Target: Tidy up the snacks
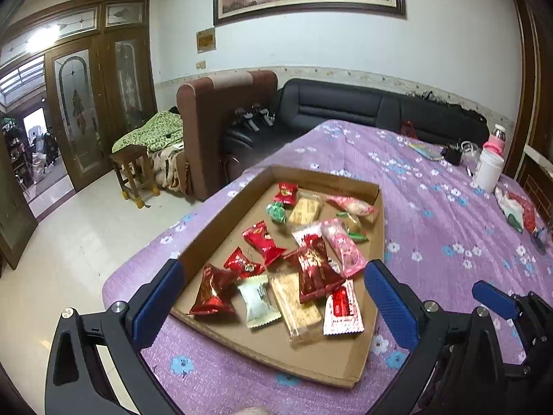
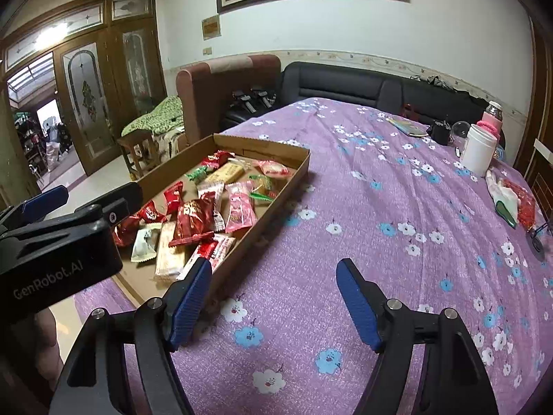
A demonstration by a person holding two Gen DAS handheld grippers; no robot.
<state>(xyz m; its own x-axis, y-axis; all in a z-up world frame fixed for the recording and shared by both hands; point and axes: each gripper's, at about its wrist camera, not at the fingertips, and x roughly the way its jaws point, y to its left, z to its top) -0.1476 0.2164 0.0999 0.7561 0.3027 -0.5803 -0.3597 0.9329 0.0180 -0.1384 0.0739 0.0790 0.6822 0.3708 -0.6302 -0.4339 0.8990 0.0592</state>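
Note:
A shallow cardboard tray lies on the purple flowered cloth and holds several wrapped snacks. Among them are a dark red packet, a pink packet, a white packet and a beige wafer bar. My left gripper hangs open and wide over the tray's near end, with nothing held. My right gripper stands open over bare cloth just right of the tray, empty. In the right wrist view, the left gripper's body hides the tray's near left corner.
A white jar, a pink bottle and a small black object stand at the far right. Red and white wrappers lie near the right edge. The table's left edge drops to the tiled floor. Sofas stand beyond.

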